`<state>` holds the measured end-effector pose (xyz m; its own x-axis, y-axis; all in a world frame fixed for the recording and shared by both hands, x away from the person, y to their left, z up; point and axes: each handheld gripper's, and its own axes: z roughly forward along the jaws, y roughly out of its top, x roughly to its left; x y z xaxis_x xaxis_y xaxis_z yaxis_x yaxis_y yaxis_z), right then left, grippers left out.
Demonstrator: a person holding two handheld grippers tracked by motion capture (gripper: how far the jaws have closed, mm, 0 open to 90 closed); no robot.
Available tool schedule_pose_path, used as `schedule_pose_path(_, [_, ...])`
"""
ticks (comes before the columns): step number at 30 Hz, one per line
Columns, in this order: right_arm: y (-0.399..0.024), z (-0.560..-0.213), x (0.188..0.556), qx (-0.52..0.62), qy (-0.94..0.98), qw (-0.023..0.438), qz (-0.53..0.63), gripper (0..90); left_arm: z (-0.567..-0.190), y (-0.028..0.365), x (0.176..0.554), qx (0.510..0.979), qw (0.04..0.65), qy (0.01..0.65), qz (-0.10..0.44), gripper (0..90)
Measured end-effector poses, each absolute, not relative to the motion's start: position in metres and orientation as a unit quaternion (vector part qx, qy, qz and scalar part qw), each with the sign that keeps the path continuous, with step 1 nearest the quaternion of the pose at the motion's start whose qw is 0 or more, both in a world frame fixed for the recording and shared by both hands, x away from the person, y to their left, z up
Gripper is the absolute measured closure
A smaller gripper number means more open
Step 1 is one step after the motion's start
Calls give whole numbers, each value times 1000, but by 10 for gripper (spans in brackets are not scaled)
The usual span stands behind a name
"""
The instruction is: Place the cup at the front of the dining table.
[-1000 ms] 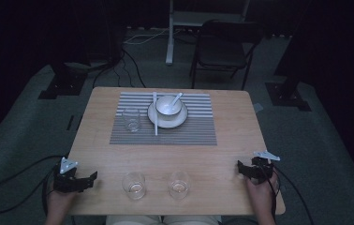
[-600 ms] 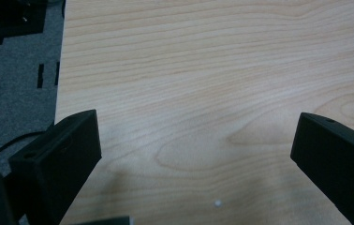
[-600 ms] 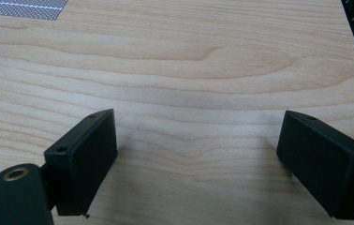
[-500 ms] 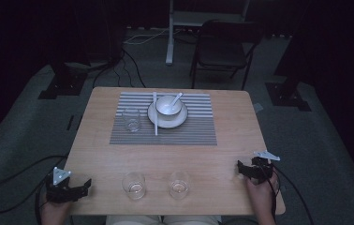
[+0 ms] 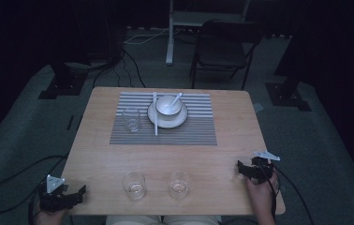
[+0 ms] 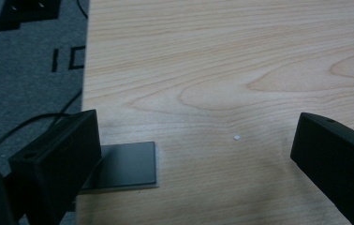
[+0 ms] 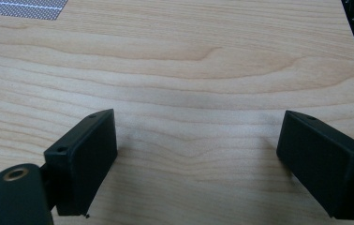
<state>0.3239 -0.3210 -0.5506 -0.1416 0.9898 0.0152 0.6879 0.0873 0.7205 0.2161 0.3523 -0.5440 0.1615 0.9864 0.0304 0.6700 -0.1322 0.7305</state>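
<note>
High view: both grippers are sitting at the near edge of the table (image 5: 95, 145), holding nothing. Left gripper (image 5: 79, 193) is hanging off the near left corner, jaws spread wide, bare wood and a small grey plate (image 6: 128, 164) under them in the left gripper view. Right gripper (image 5: 241, 169) is resting near the right corner, jaws also wide apart over bare wood in the right gripper view.

Nearest things are two empty glasses at the near edge: left glass (image 5: 134, 185) and right glass (image 5: 179, 183), standing side by side, apart from each other, between the grippers. A third glass (image 5: 131, 120) is already standing on the striped mat (image 5: 194, 131), beside the plate (image 5: 158, 123) with bowl (image 5: 168, 106).

My read: the person is setting up to grab a near glass. To do it well:
- approach level from the side, jaws straddling the wall mid-height
- close gently, glass is slick and brittle
- lift straight up before travelling, so the neighbouring glass isn't clipped
</note>
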Motion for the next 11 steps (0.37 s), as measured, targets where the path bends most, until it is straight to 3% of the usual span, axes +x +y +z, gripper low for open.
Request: schedule_pose_path(11, [-321,-551,324,605,693,251,300,118,-542,355,212,683,264,614,293,21])
